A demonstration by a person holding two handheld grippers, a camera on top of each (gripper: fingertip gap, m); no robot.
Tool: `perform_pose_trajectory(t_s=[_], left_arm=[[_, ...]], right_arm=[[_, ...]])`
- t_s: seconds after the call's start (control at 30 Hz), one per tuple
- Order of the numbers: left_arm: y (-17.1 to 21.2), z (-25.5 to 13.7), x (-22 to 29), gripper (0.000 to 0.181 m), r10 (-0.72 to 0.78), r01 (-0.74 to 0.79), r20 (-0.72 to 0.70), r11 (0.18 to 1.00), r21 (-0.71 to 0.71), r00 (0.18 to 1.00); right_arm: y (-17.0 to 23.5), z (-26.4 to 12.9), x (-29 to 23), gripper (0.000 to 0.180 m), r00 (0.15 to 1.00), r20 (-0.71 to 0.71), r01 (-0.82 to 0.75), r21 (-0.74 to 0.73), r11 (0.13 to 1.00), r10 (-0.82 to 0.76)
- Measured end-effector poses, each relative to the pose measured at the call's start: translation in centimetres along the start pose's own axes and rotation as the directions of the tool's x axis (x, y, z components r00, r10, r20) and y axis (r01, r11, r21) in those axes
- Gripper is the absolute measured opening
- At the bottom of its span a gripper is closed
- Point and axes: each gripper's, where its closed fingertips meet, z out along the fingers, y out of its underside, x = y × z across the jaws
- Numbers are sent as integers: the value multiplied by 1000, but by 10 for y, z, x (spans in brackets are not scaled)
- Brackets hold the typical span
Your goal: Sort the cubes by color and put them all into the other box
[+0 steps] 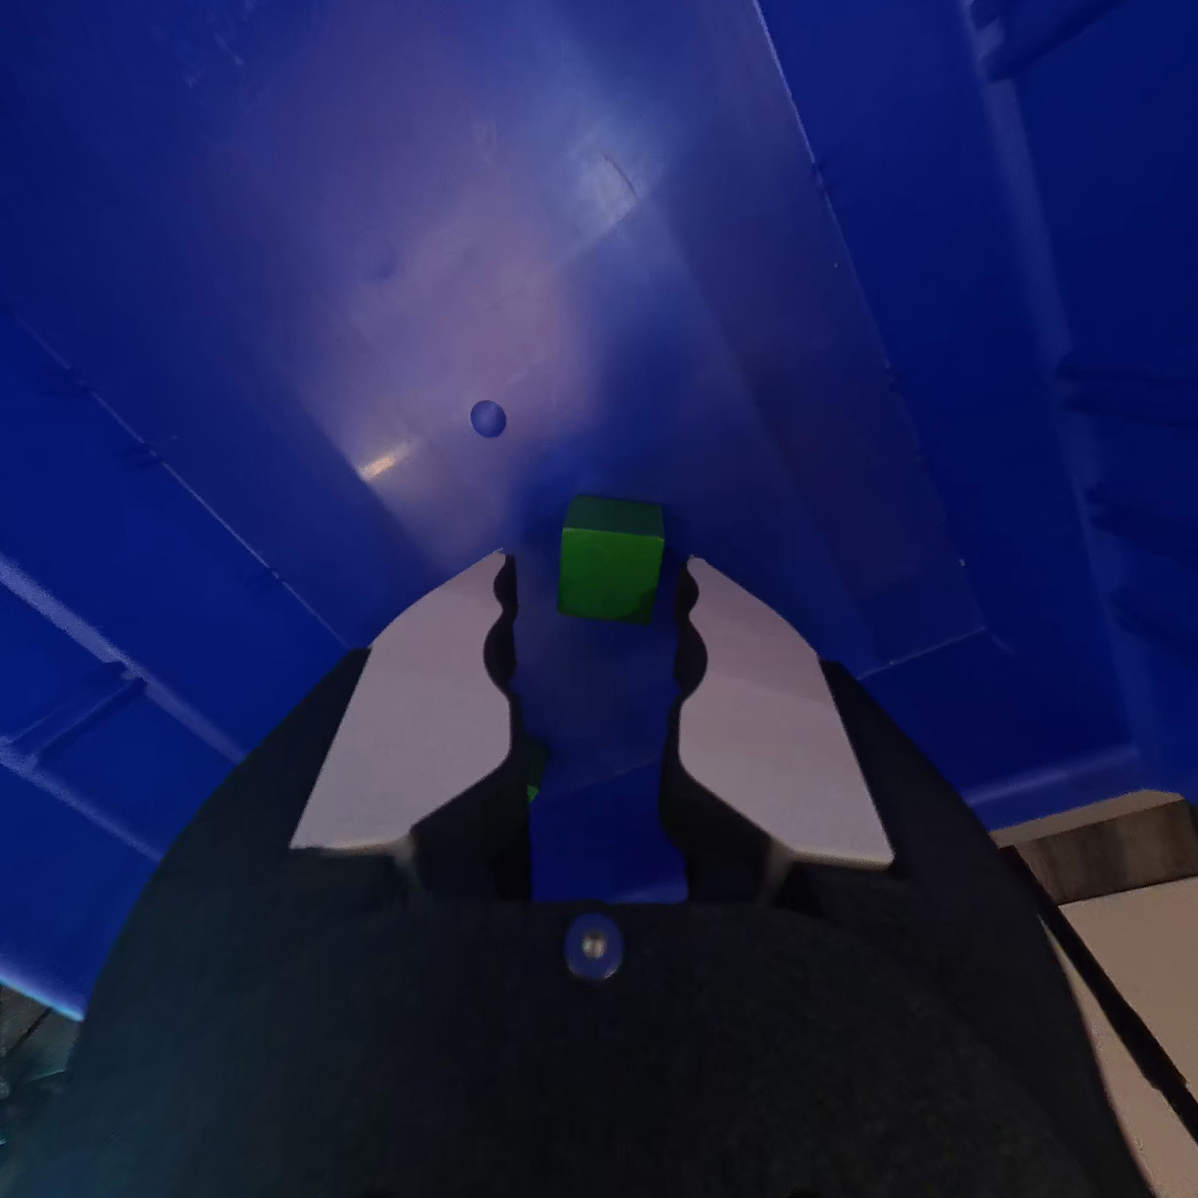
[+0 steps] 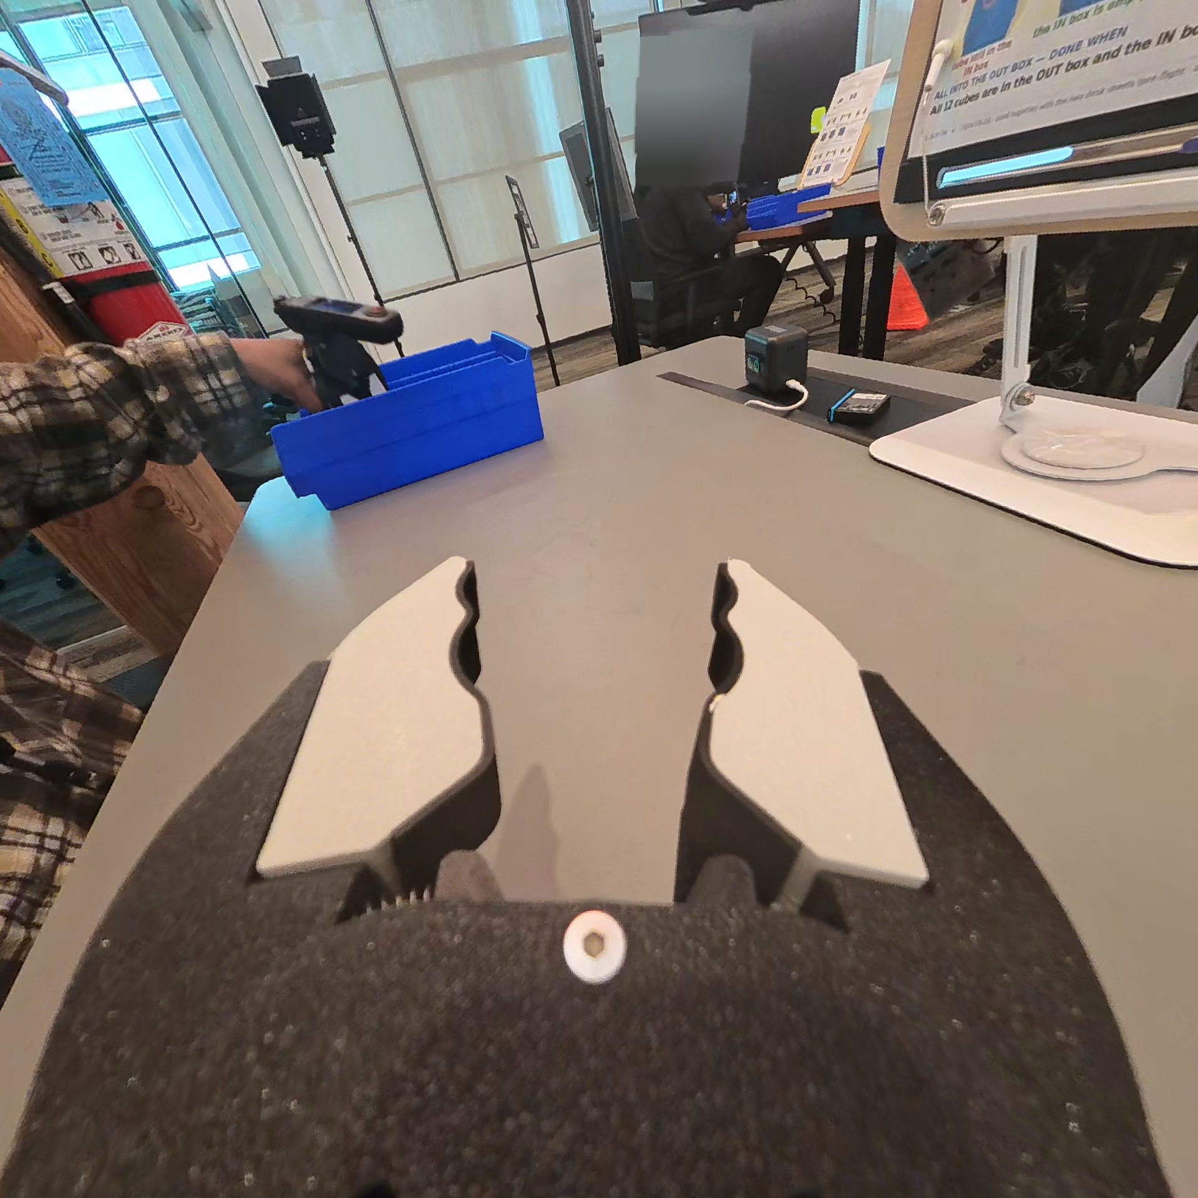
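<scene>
The left wrist view looks steeply down from close range into a blue plastic bin (image 1: 648, 259), its floor and walls filling the picture. The right wrist view sits low over a grey tabletop (image 2: 648, 486), facing far across it. Both views share that blue bin (image 2: 415, 415), far left in the right one.

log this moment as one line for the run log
left gripper: open, inside blue box, around green cube | right gripper: open, empty, over grey table
</scene>
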Motion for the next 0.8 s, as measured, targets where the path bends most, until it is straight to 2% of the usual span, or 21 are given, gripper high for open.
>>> perform_pose_trajectory(t_s=[0.07, 0.1, 0.17, 0.23, 0.3, 0.37, 0.43, 0.57, 0.67, 0.73, 0.8], left_arm=[[0, 5, 2, 43, 10, -10, -25, 1000, 4, 1000], [-3, 4, 4, 29, 7, -6, -47, 1000, 25, 999], [-8, -2, -5, 29, 8, -7, -8, 997, 73, 1000], [-20, -24, -16, 29, -21, 14, 31, 980, 199, 999], [-39, -61, -23, 29, -58, 34, 50, 923, 382, 997], [-65, -108, -17, 29, -52, -3, 78, 814, 581, 996], [-98, -156, 8, 28, -6, -74, 105, 665, 743, 994], [-168, -229, 104, 28, 165, -219, 175, 307, 926, 971], [-216, -244, 185, 28, 317, -239, 204, 76, 968, 926], [-245, -233, 231, 28, 401, -252, 241, -25, 967, 884], [-268, -218, 270, 28, 482, -231, 252, -103, 967, 839]], right_arm=[[0, 0, 0, 69, 1000, 0, 2, -2, 1000, -2], [0, 0, 0, 69, 1000, -2, 4, 0, 1000, -4], [-2, 0, 0, 68, 1000, -6, 4, 7, 1000, -4], [-3, 0, 0, 67, 1000, -7, -5, 17, 1000, 5], [-4, 2, -2, 66, 1000, 1, -31, 30, 999, 31], [-7, 5, -6, 65, 997, 14, -77, 42, 996, 76], [-15, 11, -13, 64, 989, 53, -138, 57, 989, 135], [-41, 32, -35, 64, 947, 157, -292, 46, 955, 281], [-56, 56, -65, 69, 859, 266, -438, -60, 897, 437], [-67, 70, -89, 70, 749, 351, -547, -151, 823, 562], [-73, 80, -102, 68, 652, 376, -623, -229, 748, 658]])
